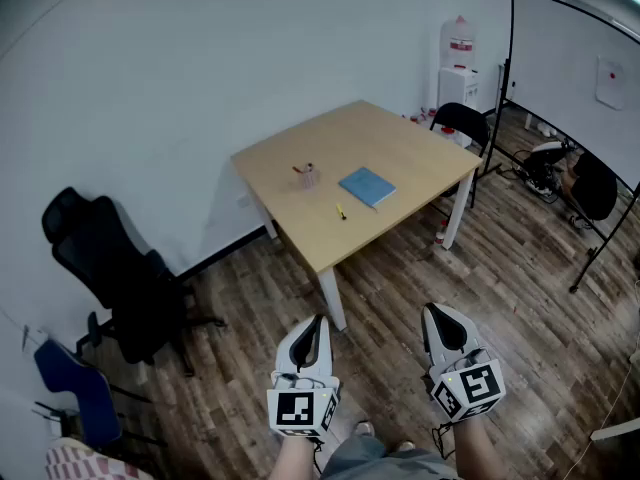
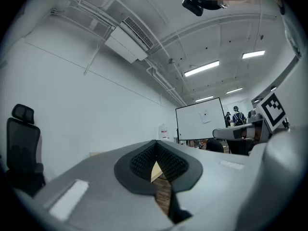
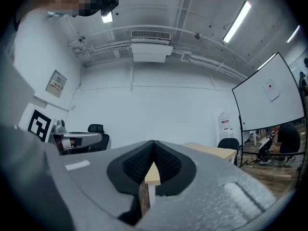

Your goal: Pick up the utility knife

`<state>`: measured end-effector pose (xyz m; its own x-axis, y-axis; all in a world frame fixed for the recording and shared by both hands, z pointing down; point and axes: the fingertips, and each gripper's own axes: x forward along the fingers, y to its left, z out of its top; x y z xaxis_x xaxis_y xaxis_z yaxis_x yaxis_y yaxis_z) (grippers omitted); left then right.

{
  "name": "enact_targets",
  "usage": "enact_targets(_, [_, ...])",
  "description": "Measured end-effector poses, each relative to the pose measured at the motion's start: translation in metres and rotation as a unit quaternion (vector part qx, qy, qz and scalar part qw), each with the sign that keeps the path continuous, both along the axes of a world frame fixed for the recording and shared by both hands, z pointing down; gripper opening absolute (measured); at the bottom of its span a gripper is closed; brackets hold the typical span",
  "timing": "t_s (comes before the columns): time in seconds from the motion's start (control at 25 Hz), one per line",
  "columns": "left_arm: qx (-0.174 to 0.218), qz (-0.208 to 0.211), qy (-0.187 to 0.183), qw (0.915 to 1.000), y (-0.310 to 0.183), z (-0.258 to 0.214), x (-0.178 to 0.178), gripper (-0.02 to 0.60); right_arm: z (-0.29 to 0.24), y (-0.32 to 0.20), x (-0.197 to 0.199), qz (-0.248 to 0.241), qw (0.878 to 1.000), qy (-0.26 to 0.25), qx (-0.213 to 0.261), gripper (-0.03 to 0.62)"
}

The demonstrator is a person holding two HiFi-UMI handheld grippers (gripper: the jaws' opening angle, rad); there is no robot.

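Jaws shut tip to tip, nothing between them, on my left hand-held gripper (image 1: 319, 320) and right hand-held gripper (image 1: 429, 310). I carry both level, I judge because I stand well short of the worktop (image 1: 405, 140). The utility knife (image 1: 341, 211) is a small yellow sliver on the worktop, near its edge facing me and beside the blue notebook (image 1: 367, 186). Its long axis runs roughly toward that edge; I cannot tell the blade end.

Small yellow item (image 1: 340, 211) on desk (image 1: 420, 158): too small to name. Reddish thing (image 1: 308, 175) near it, likewise too small to identify. Blue chair (image 1: 70, 388) cut off at lower left edge; whiteboard (image 1: 565, 68) cut by right edge. In both gripper views the closed jaws block most of the desk from sight
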<state>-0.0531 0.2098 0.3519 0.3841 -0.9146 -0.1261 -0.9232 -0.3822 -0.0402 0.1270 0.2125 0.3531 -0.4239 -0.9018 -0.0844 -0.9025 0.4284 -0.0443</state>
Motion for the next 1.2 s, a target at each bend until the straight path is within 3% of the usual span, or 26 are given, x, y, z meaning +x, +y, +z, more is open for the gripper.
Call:
enact_targets(0.64, [-0.001, 0.010, 0.000, 1.0000, -0.022, -0.002, -0.027, 0.020, 0.000, -0.022, -0.026, 0.012, 1.000, 0.002, -0.001, 0.002])
enact_targets(0.88, [0.005, 0.019, -0.002, 0.9998, -0.040, 0.001, -0.039, 0.020, 0.000, -0.037, -0.035, 0.019, 1.000, -0.024, 0.000, 0.002])
enact_targets(1.2, [-0.002, 0.018, 0.006, 0.9998, -0.059, 0.003, -0.049, 0.020, 0.006, -0.048, -0.043, 0.024, 1.000, -0.010, -0.003, 0.002])
